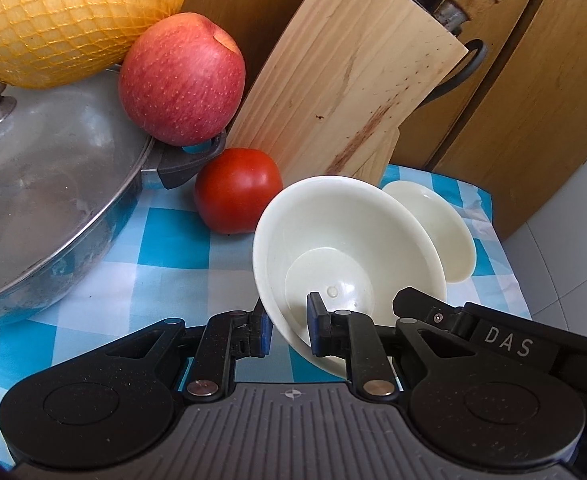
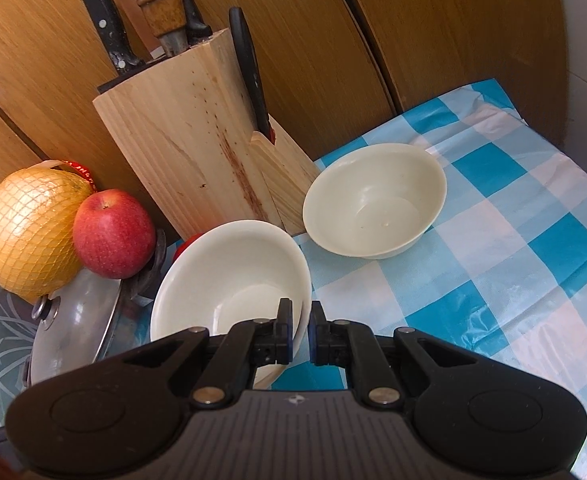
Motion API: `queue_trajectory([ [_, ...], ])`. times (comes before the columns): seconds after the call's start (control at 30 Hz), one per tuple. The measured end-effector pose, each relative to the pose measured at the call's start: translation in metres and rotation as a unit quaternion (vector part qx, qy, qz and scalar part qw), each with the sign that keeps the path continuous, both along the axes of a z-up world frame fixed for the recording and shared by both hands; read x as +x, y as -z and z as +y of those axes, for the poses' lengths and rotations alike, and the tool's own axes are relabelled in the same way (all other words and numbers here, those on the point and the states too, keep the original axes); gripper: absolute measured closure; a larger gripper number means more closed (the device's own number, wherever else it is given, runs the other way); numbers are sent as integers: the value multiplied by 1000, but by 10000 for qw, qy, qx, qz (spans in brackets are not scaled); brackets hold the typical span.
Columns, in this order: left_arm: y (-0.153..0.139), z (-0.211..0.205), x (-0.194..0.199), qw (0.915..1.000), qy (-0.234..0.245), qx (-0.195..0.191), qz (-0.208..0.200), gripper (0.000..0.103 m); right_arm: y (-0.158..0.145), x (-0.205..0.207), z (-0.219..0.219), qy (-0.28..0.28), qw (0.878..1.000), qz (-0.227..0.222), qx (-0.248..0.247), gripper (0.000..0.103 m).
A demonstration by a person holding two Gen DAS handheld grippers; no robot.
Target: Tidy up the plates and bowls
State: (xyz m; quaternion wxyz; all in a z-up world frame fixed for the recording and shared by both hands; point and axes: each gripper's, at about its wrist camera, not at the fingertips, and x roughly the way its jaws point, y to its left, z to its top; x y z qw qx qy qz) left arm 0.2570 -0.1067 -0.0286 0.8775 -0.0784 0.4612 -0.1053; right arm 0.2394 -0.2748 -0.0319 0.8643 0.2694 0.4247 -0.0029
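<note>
Over checked cloth [image 2: 513, 216], left gripper [image 1: 289, 330] and right gripper [image 2: 302, 330] both pinching tilted near bowl's [image 2: 233, 272] rim

"DAS" on right gripper [image 1: 425, 300]

You had two cream-white bowls on the blue and white checked cloth. The near bowl [image 1: 345, 248] [image 2: 233, 276] was tilted, with its opening turned toward you and its near rim lifted; a small drop of water lay on its flat inner bottom. The far bowl [image 2: 373, 200] [image 1: 437, 228] stood upright and apart from it, just beside the wooden knife block. It looked empty and was touching nothing else.
</note>
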Motion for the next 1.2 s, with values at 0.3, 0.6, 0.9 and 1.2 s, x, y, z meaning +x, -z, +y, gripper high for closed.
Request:
queue_trajectory([
  [0.3, -4, -2, -4, 9999, 50, 89, -38, 77, -6, -4, 3, -71, 10000, -53, -25, 93],
  [0.6, -9, 5, -15, 9999, 26, 104, -100, 76, -12, -14, 8, -147, 9999, -90, 14, 93],
  [0.9, -15, 2, -28, 9995, 119, 185, -212, 76, -17, -25, 8, -172, 9998, -84, -14, 93],
  [1.2, -19, 3, -37, 9996, 131, 145, -213, 75, -21, -35, 8, -220, 9997, -82, 3, 93],
])
